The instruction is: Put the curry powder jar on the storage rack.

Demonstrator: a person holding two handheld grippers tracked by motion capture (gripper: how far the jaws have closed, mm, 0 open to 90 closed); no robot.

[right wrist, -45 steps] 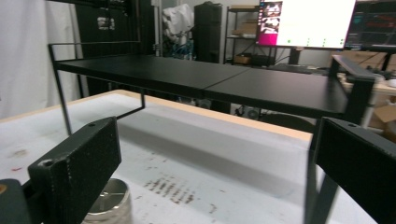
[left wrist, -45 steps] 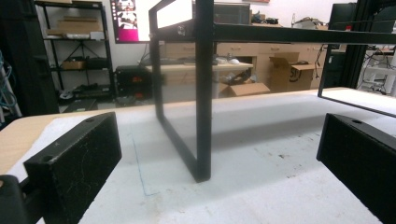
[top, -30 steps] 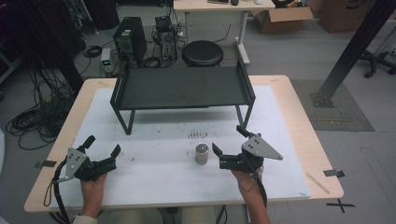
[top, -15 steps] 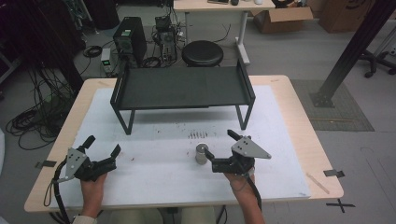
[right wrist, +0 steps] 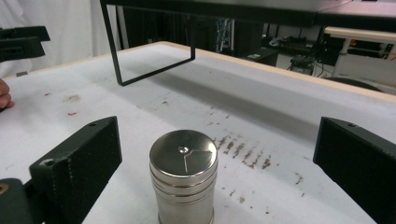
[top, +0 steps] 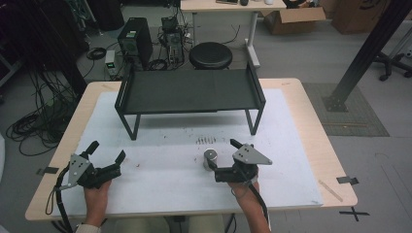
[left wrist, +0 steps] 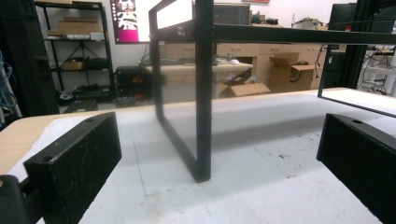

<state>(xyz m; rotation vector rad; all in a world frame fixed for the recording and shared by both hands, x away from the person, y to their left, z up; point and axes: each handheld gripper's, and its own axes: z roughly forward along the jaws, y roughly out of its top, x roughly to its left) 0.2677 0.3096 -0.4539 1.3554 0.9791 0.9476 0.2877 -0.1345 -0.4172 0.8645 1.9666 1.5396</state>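
Steel canister, unlabelled, stands between the wide-open right claw; left claw gapes, holding nothing.

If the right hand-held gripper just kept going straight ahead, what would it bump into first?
The small shiny metal cylinder standing on the white table cover. It sits between the open jaws of the right hand-held gripper, slightly left of centre, so the gripper would probably close around it rather than knock it.

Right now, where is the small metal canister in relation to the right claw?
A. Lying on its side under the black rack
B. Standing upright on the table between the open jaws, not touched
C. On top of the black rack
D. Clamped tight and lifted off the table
B: the metal canister stands upright on the white mat, and the right claw has a gap on both sides of it.
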